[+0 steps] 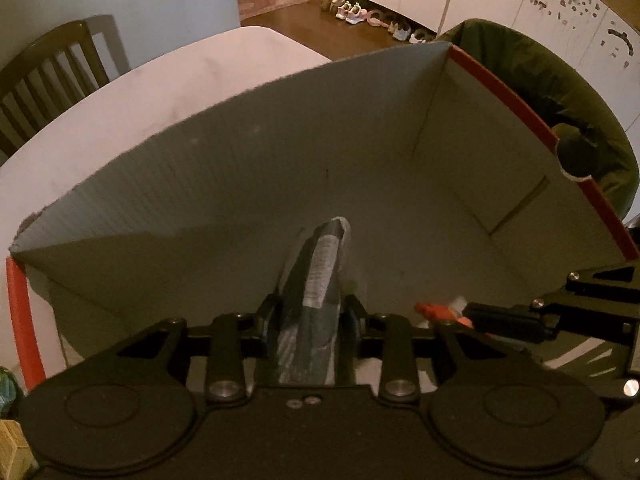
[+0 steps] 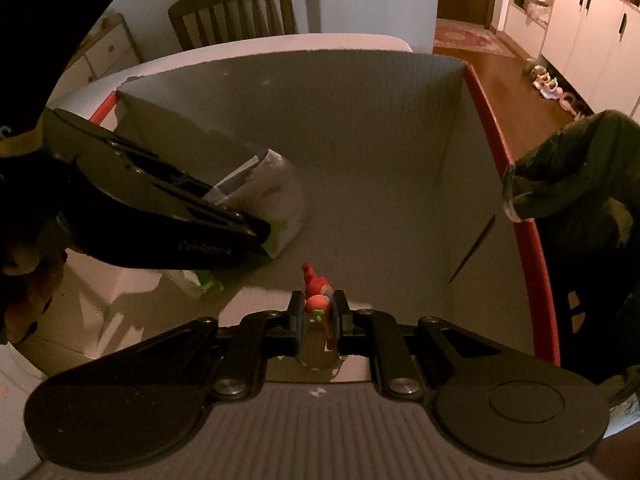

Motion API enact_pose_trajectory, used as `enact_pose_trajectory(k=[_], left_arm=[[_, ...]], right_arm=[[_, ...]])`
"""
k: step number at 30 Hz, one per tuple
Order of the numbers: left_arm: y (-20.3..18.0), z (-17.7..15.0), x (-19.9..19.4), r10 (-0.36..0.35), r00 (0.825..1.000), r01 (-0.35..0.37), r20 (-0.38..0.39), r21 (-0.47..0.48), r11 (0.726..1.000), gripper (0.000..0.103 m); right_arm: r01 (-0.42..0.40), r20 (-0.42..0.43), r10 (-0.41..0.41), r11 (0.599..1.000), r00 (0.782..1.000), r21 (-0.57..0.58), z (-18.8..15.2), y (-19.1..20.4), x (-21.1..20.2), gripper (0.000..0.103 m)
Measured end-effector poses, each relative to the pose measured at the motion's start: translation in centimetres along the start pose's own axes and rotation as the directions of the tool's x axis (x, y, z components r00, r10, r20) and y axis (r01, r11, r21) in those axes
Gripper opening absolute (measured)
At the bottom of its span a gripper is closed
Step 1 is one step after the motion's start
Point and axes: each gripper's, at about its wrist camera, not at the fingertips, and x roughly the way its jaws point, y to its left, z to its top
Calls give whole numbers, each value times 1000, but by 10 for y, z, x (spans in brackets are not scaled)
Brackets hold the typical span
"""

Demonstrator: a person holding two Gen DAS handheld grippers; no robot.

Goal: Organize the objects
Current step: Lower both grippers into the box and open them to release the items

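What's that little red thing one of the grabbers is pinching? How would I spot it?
Start at the big grey cardboard box with red-edged sides on the white table. Over its near side, the right hand-held gripper pinches a small red toy figure. It is bright and multicoloured, unlike the pale plastic packet held by the left hand-held gripper.

wooden chair behind white table | shoes along white cabinets | rug

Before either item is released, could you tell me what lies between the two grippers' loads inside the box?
Nothing: in the right wrist view, bare box floor separates the plastic packet from the red toy.
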Motion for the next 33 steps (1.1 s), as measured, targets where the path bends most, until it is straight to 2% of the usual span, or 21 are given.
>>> enact_pose_trajectory(k=[6, 8, 21, 27, 33], left_arm=[[0, 1, 0, -13, 1000, 12, -8, -21, 1000, 44], [2, 0, -3, -12, 1000, 12, 2, -28, 1000, 60], [10, -9, -52, -18, 992, 28, 121, -76, 997, 66], [13, -17, -83, -19, 982, 35, 190, -79, 996, 68], [19, -35, -118, -15, 963, 43, 267, -102, 994, 68]], right_arm=[[-11, -2, 11, 999, 1000, 31, 1, -1, -2, 14], [-24, 7, 24, 999, 1000, 40, 0, -2, -6, 14], [-64, 103, 57, 996, 993, 67, -4, -8, -47, 15], [-79, 165, 66, 994, 984, 71, -5, -1, -72, 15], [-115, 229, 100, 992, 968, 52, -3, 14, -99, 16]])
